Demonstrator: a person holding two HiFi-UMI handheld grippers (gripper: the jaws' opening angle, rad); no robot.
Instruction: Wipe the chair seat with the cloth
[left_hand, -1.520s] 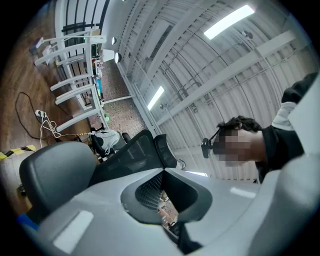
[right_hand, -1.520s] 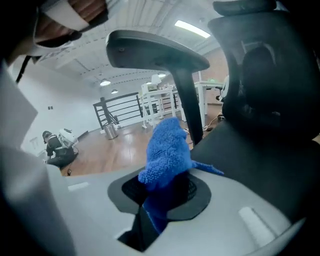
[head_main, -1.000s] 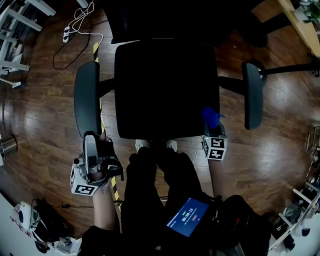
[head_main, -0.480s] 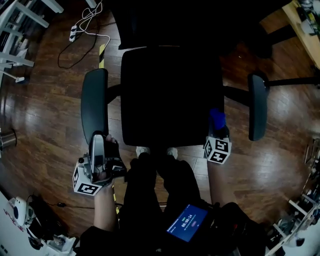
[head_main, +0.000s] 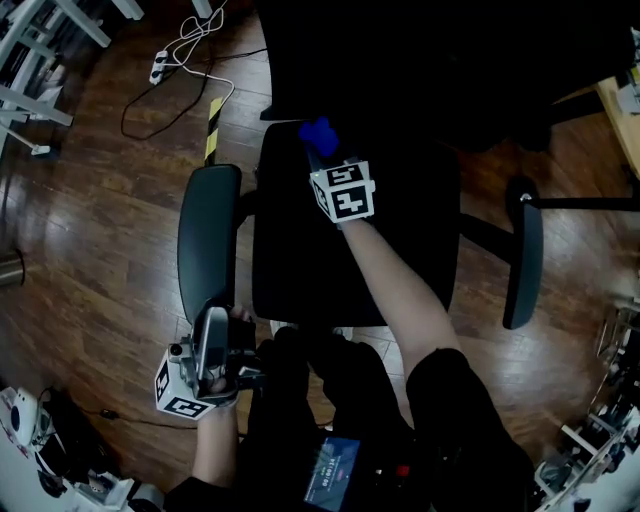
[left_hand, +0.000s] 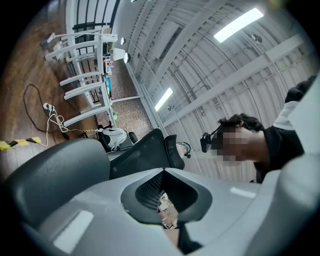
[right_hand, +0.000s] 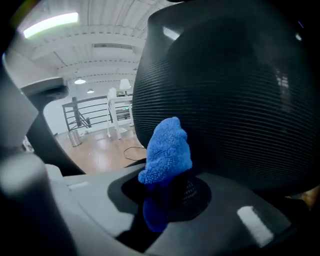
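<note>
The office chair's black seat (head_main: 410, 255) fills the middle of the head view. My right gripper (head_main: 322, 150) is shut on a blue cloth (head_main: 318, 134) at the seat's far left corner, close to the backrest (head_main: 400, 60). In the right gripper view the cloth (right_hand: 167, 150) bunches up out of the jaws in front of the ribbed mesh backrest (right_hand: 240, 90). My left gripper (head_main: 213, 335) is off the seat at the near end of the left armrest (head_main: 208, 235). It points upward, shut with nothing in it (left_hand: 162, 222).
The right armrest (head_main: 524, 265) stands beyond the seat's right side. A power strip with a looped cable (head_main: 160, 65) and yellow-black tape (head_main: 213, 130) lie on the wood floor at the far left. White racks (head_main: 30, 60) stand at the left edge. The person's legs (head_main: 320, 400) are at the seat's near edge.
My right gripper has carried the cloth from the seat's near right corner across to its far left corner by the backrest. The left gripper has stayed by the left armrest.
</note>
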